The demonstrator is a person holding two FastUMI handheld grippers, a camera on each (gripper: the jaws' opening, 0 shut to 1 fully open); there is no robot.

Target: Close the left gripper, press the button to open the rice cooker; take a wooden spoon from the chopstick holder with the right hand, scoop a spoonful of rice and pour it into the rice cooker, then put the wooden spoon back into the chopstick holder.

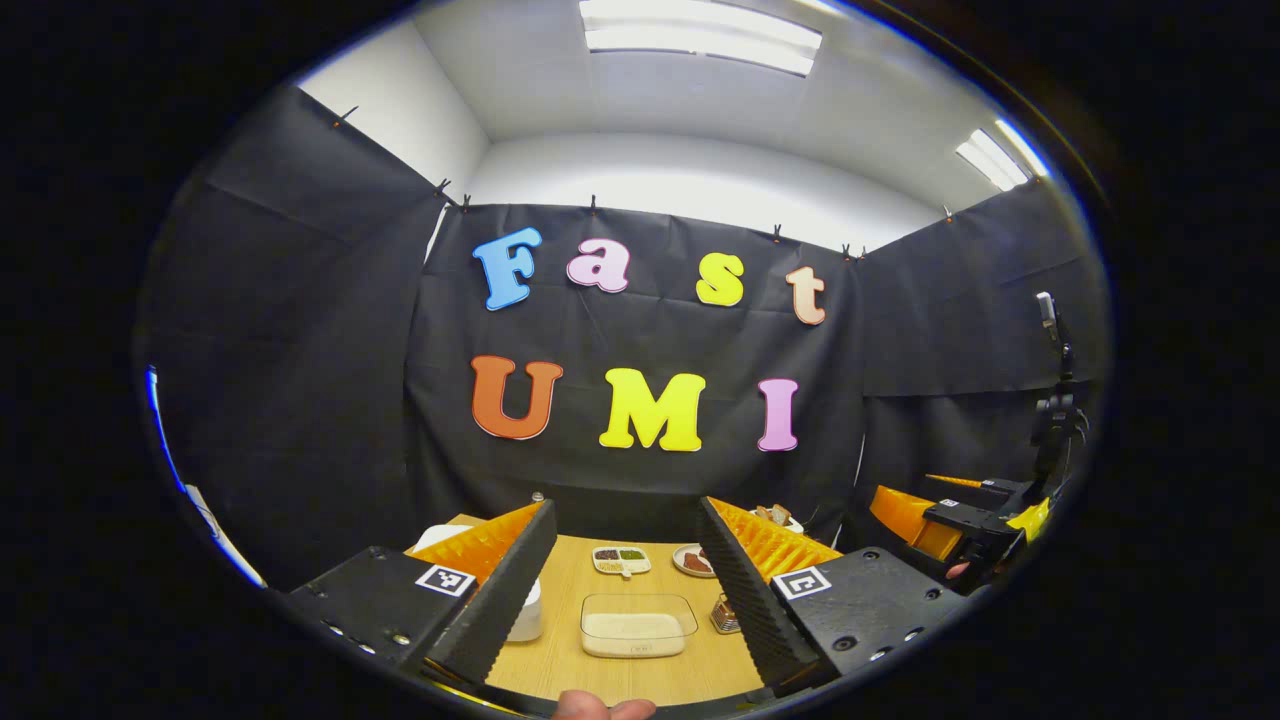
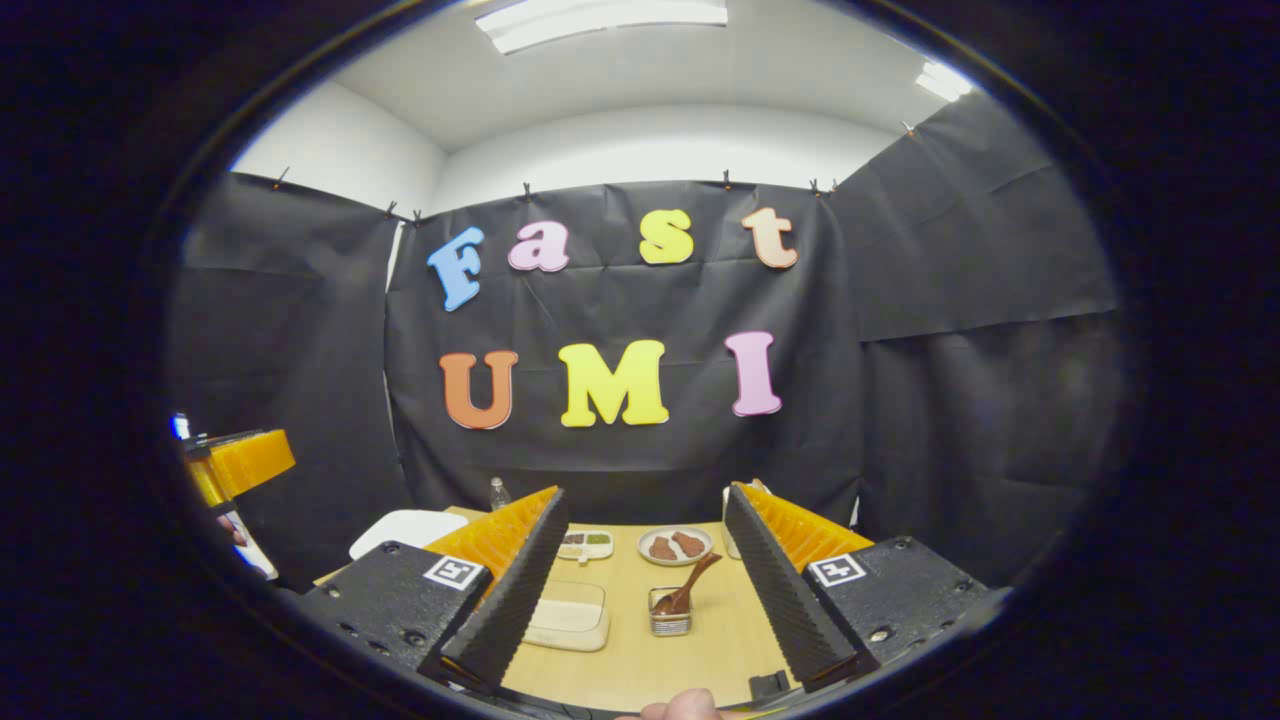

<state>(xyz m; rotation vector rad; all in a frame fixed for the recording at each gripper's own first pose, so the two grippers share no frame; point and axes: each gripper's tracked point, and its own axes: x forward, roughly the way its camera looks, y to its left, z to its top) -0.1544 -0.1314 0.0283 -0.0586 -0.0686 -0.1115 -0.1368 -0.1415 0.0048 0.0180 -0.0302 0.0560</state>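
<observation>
While both jaws gape, wooden spoon (image 2: 690,590) stands in chopstick holder (image 2: 670,616).

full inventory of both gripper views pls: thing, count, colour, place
table: 1, light wood, under everything
rice cooker: 1, white, table's left, partly behind a finger
container of rice: 1, clear, white rice, table centre
wooden spoon: 1, brown, standing tilted in the holder
chopstick holder: 1, wire mesh, right of the rice container
divided dish: 1, white, far side
plate: 1, white with brown food, far side
bottle: 1, clear, back left
left gripper: open, above near edge
right gripper: open, above near edge
</observation>
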